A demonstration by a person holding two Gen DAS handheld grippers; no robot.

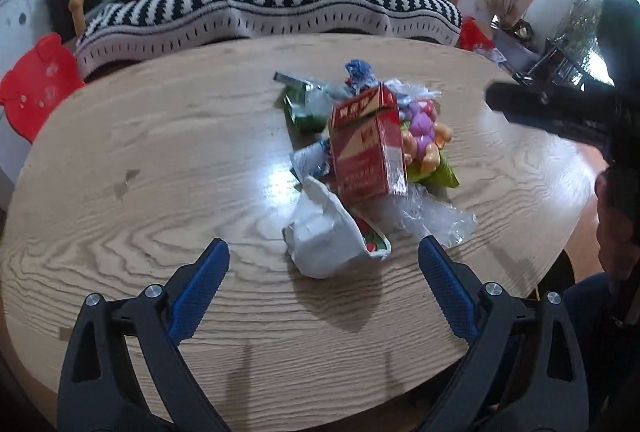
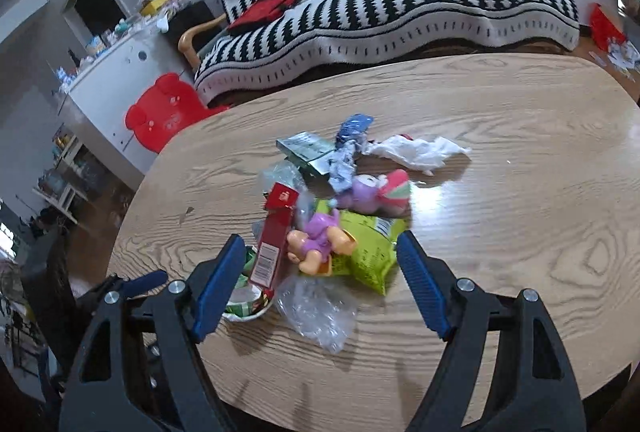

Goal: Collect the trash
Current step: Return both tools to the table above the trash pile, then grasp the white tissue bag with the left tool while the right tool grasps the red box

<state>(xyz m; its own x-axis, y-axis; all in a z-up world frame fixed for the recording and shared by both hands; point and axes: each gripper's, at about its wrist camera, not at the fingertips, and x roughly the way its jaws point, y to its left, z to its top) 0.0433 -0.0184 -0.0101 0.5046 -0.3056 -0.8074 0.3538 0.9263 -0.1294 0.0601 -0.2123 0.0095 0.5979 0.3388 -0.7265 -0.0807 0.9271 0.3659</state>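
Both grippers are hovering over the near edge of the oval wooden worktop [image 1: 160, 160], holding nothing. The left gripper [image 1: 324, 252] is showing its jaws spread wide, and the right gripper [image 2: 320, 244] is likewise standing with jaws apart.

The trash is lying heaped around the worktop's middle. Nearest is a crumpled white paper cup [image 1: 320, 232] beside clear plastic film [image 1: 436, 216]. A red carton [image 1: 366, 148] is standing roughly upright, long axis tilted slightly, its flap open; its gold lettering is too blurred to read. A lime-green snack bag [image 2: 368, 252] is lying flat under small plastic toy figures [image 2: 316, 244]. Toward the far edge are lying a green packet [image 2: 308, 148], a blue wrapper [image 2: 352, 128] and a white tissue [image 2: 420, 152].
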